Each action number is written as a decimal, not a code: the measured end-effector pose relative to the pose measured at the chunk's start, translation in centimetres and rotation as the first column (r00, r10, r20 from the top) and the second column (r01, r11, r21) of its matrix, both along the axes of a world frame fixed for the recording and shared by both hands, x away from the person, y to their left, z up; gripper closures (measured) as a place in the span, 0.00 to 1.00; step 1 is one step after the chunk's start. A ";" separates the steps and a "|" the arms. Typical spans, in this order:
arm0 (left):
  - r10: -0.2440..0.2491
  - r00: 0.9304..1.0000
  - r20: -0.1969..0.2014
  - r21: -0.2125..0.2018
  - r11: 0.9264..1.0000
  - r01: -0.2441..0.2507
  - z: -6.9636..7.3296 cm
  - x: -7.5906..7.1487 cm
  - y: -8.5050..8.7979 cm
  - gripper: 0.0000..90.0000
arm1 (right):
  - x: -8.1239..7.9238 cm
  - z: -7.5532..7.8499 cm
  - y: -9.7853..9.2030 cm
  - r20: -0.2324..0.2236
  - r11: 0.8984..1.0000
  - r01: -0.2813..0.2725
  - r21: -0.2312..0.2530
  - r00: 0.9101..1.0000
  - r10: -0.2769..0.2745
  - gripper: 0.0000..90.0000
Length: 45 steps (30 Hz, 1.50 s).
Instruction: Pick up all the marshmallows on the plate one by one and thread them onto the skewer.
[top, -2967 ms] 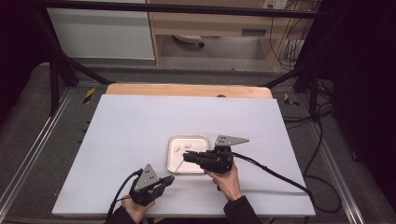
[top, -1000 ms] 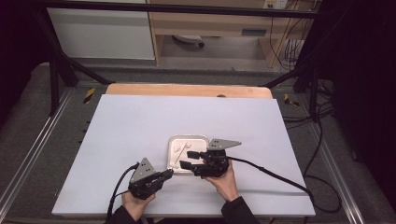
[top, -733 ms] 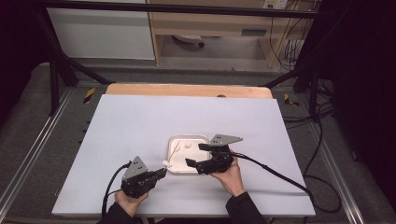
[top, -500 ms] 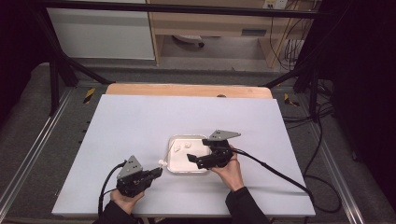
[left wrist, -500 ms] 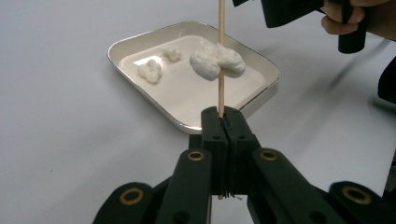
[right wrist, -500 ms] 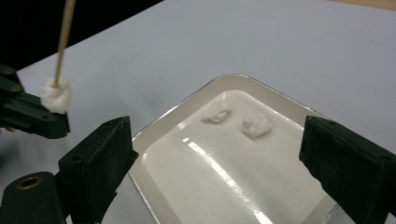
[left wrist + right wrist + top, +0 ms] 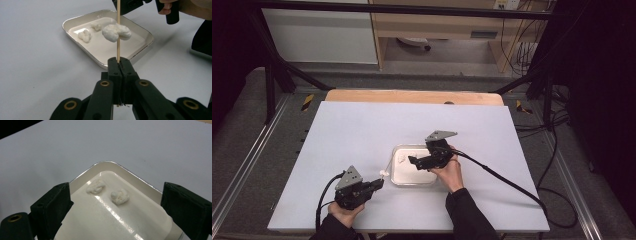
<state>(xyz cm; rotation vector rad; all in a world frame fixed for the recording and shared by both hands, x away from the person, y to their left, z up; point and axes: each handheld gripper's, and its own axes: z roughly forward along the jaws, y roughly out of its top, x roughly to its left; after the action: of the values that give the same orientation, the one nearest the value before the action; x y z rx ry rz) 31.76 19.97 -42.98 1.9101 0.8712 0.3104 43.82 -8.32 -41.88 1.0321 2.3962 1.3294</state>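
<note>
My left gripper (image 7: pixel 119 62) is shut on a thin wooden skewer (image 7: pixel 118 15) that carries a white doughy lump (image 7: pixel 116 32). In the high view the left gripper (image 7: pixel 378 184) sits at the table's front left, its skewer lump (image 7: pixel 383 173) just left of the white tray (image 7: pixel 412 183). My right gripper (image 7: pixel 413 162) hovers over the tray, open; its jaws have just been opening, with nothing gripped between them. In the right gripper view (image 7: pixel 118 207) two loose lumps (image 7: pixel 96 186) (image 7: pixel 120 196) lie on the tray floor beyond the jaws.
The tray (image 7: pixel 100 51) rests on a pale tabletop (image 7: pixel 362 130) with a wooden strip (image 7: pixel 412 96) along its far edge. Black cables (image 7: pixel 502 177) trail off to the right front. Metal rails (image 7: pixel 247 165) flank the table.
The right gripper's jaws have spread and it has shifted up over the tray. The left gripper has drawn away to the left with the skewer and its lump.
</note>
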 end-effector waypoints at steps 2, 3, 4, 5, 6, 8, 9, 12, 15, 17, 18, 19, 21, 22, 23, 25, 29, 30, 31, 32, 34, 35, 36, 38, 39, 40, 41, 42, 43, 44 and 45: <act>0.000 1.000 -0.002 -0.002 1.000 0.000 0.0 0.0 0.1 0.98 | 0.4 -0.1 0.4 0.007 1.000 -0.008 -0.023 1.000 0.008 0.12; 0.001 1.000 -0.003 -0.004 1.000 -0.001 0.0 0.0 0.1 0.98 | 0.6 -0.1 0.5 0.001 1.000 -0.005 -0.023 1.000 0.005 0.13; 0.002 1.000 -0.002 -0.005 1.000 -0.002 0.0 0.0 0.1 0.98 | 0.8 -0.1 0.6 -0.001 1.000 -0.002 -0.025 1.000 0.002 0.14; 0.003 1.000 -0.002 -0.006 1.000 -0.003 0.0 0.1 0.1 0.98 | 1.0 -0.1 0.8 -0.002 0.999 -0.001 -0.034 1.000 0.001 0.15; 0.003 1.000 -0.001 -0.008 1.000 -0.003 0.0 0.1 0.2 0.98 | 1.1 -0.2 0.9 -0.002 0.999 -0.005 -0.041 1.000 0.005 0.17; 0.003 1.000 -0.004 -0.011 1.000 -0.003 0.0 0.1 0.2 0.98 | 1.4 -0.4 1.2 -0.010 0.998 -0.012 -0.062 1.000 0.011 0.21; 0.004 1.000 -0.006 -0.012 1.000 -0.004 0.0 0.1 0.2 0.98 | 1.5 -0.5 1.2 -0.015 0.998 -0.018 -0.062 1.000 0.017 0.23; 0.003 1.000 -0.007 -0.012 1.000 -0.003 0.0 0.1 0.2 0.98 | 2.0 -1.2 1.4 -0.039 0.997 -0.023 -0.069 0.999 0.021 0.29; 0.002 1.000 -0.008 -0.012 1.000 -0.002 0.0 0.2 0.2 0.98 | 2.4 -1.9 1.6 -0.065 0.996 -0.032 -0.081 0.997 0.027 0.35; 0.002 1.000 -0.011 -0.014 1.000 -0.002 -0.1 0.2 0.2 0.98 | 2.6 -2.2 1.6 -0.074 0.995 -0.040 -0.095 0.997 0.033 0.41; 0.002 1.000 -0.012 -0.013 1.000 -0.002 -0.1 0.2 0.2 0.98 | 2.7 -2.4 1.6 -0.080 0.994 -0.043 -0.098 0.996 0.035 0.42; 0.001 1.000 -0.012 -0.013 1.000 -0.001 -0.1 0.2 0.2 0.98 | 2.7 -2.5 1.6 -0.079 0.994 -0.042 -0.101 0.996 0.034 0.44; 0.001 1.000 -0.010 -0.012 1.000 -0.001 -0.1 0.2 0.2 0.98 | 2.8 -2.6 1.7 -0.070 0.993 -0.049 -0.105 0.997 0.042 0.49; 0.000 1.000 -0.011 -0.012 1.000 0.000 -0.1 0.2 0.2 0.98 | 2.8 -2.7 1.7 -0.075 0.993 -0.053 -0.103 0.996 0.046 0.50; 0.000 1.000 -0.012 -0.011 1.000 0.000 -0.1 0.2 0.2 0.98 | 2.8 -2.7 1.7 -0.075 0.993 -0.059 -0.101 0.996 0.051 0.51; -0.001 1.000 -0.014 -0.011 1.000 0.001 -0.1 0.2 0.2 0.98 | 2.9 -2.8 1.7 -0.075 0.993 -0.068 -0.098 0.995 0.060 0.53; -0.001 1.000 -0.013 -0.009 1.000 0.000 -0.1 0.2 0.2 0.98 | 2.8 -3.1 1.8 -0.066 0.992 -0.071 -0.109 0.996 0.064 0.59; 0.000 1.000 -0.013 -0.009 1.000 0.000 -0.1 0.2 0.2 0.98 | 2.8 -3.1 1.8 -0.063 0.991 -0.074 -0.110 0.996 0.067 0.60; 0.000 1.000 -0.013 -0.009 1.000 0.000 -0.1 0.2 0.2 0.98 | 2.8 -3.2 1.9 -0.053 0.991 -0.075 -0.114 0.996 0.069 0.61; 0.000 1.000 -0.012 -0.009 1.000 0.000 -0.1 0.2 0.2 0.98 | 2.7 -3.2 1.9 -0.051 0.991 -0.073 -0.113 0.996 0.067 0.63; 0.000 1.000 -0.012 -0.008 1.000 0.000 -0.1 0.2 0.2 0.98 | 2.7 -3.2 1.9 -0.054 0.992 -0.071 -0.108 0.996 0.066 0.67; 0.000 1.000 -0.012 -0.007 1.000 0.000 -0.1 0.2 0.2 0.98 | 2.7 -3.2 1.9 -0.052 0.992 -0.068 -0.110 0.997 0.063 0.69; 0.000 1.000 -0.013 -0.007 1.000 0.000 -0.1 0.2 0.1 0.98 | 2.6 -3.2 1.9 -0.053 0.991 -0.067 -0.114 0.997 0.061 0.71; 0.000 1.000 -0.013 -0.007 1.000 0.000 -0.1 0.2 0.1 0.98 | 2.6 -3.2 1.9 -0.040 0.991 -0.068 -0.119 0.997 0.064 0.73; 0.000 1.000 -0.013 -0.007 1.000 0.000 -0.1 0.2 0.1 0.98 | 2.5 -3.3 1.9 -0.037 0.991 -0.068 -0.119 0.997 0.064 0.74; -0.001 1.000 -0.013 -0.006 1.000 0.001 -0.1 0.2 0.1 0.98 | 2.4 -3.3 2.0 -0.033 0.991 -0.066 -0.120 0.997 0.063 0.75; -0.001 1.000 -0.013 -0.006 1.000 0.001 -0.2 0.2 0.1 0.98 | 2.4 -3.3 2.0 -0.030 0.991 -0.066 -0.120 0.998 0.062 0.76; -0.001 1.000 -0.013 -0.006 1.000 0.001 -0.2 0.2 0.1 0.98 | 2.4 -3.3 2.0 -0.029 0.991 -0.065 -0.121 0.998 0.062 0.77; -0.001 1.000 -0.013 -0.007 1.000 0.001 -0.2 0.2 0.1 0.98 | 2.4 -3.3 2.0 -0.031 0.991 -0.062 -0.119 0.998 0.059 0.78; -0.001 1.000 -0.014 -0.006 1.000 0.001 -0.2 0.2 0.1 0.98 | 2.4 -3.3 2.0 -0.032 0.991 -0.061 -0.118 0.998 0.057 0.79; -0.002 1.000 -0.014 -0.006 1.000 0.002 -0.2 0.2 0.1 0.98 | 2.5 -3.3 1.9 -0.032 0.991 -0.060 -0.118 0.998 0.057 0.79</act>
<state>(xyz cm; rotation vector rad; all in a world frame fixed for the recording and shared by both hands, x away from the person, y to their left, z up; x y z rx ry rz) 31.96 20.08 -43.15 1.9095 0.8783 0.2935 46.27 -6.38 -45.16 0.9617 2.5104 1.1814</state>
